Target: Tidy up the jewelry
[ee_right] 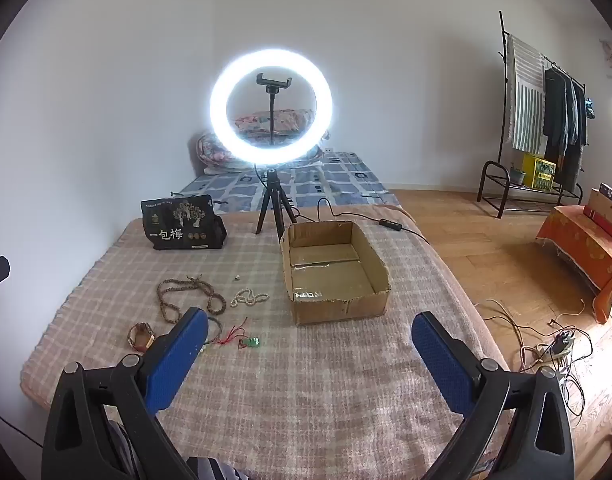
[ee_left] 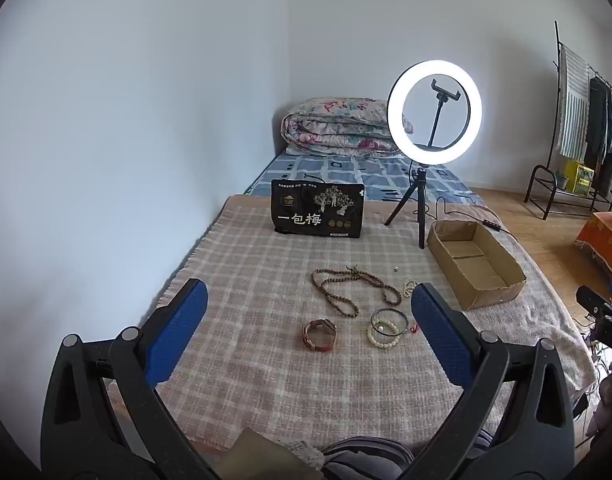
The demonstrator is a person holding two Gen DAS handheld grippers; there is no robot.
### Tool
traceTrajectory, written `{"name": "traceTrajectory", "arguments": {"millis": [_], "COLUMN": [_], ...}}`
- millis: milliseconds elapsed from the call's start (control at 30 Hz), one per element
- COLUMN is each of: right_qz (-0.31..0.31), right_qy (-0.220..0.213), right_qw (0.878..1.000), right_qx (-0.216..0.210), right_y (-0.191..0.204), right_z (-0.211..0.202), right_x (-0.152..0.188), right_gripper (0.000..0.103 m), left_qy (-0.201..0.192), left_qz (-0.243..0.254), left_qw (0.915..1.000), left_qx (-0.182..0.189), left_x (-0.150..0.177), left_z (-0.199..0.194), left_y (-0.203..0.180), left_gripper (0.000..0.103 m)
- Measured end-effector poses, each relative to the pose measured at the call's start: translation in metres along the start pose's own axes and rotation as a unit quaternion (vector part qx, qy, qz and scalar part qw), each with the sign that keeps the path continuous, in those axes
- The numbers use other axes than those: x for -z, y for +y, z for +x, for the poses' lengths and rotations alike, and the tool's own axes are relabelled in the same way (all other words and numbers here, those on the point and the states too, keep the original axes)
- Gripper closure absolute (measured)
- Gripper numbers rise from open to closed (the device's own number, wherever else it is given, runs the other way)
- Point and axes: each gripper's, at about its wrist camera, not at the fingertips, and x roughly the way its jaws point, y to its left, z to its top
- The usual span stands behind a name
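Observation:
Jewelry lies on a plaid blanket [ee_left: 245, 264]. A long brown bead necklace [ee_left: 346, 292] [ee_right: 173, 296], a red-brown watch band [ee_left: 320, 334] [ee_right: 141, 336], a thin dark bangle with a cream bead bracelet [ee_left: 386, 326], a small white bead bracelet [ee_left: 408, 287] [ee_right: 249, 298] and a red cord with a green pendant [ee_right: 245, 340] are spread out. An empty cardboard box [ee_left: 476, 264] [ee_right: 334, 268] stands to their right. My left gripper [ee_left: 310, 328] is open above the jewelry, holding nothing. My right gripper [ee_right: 310, 348] is open and empty, in front of the box.
A lit ring light on a tripod [ee_left: 434, 114] [ee_right: 271, 106] stands behind the box, its cable [ee_right: 386, 222] trailing right. A black printed bag [ee_left: 318, 210] [ee_right: 181, 222] stands at the back. A folded quilt [ee_left: 338, 128], clothes rack [ee_right: 546, 120] and floor cables [ee_right: 546, 344] lie beyond.

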Motion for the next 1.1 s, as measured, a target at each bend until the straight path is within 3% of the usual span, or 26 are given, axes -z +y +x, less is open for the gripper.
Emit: {"name": "traceTrajectory", "arguments": {"millis": [1100], "right_qz": [0.005], "right_qy": [0.001], "right_qw": [1.000], "right_qx": [0.000], "right_y": [0.001], "right_z": [0.000], "right_x": [-0.001], "right_gripper": [0.000], "left_qy": [-0.026], "left_qz": [0.008], "left_qw": [0.9996], "left_qx": [0.000], "left_x": [-0.014], "left_z": [-0.013], "left_y": [-0.006], "left_gripper": [0.000]}}
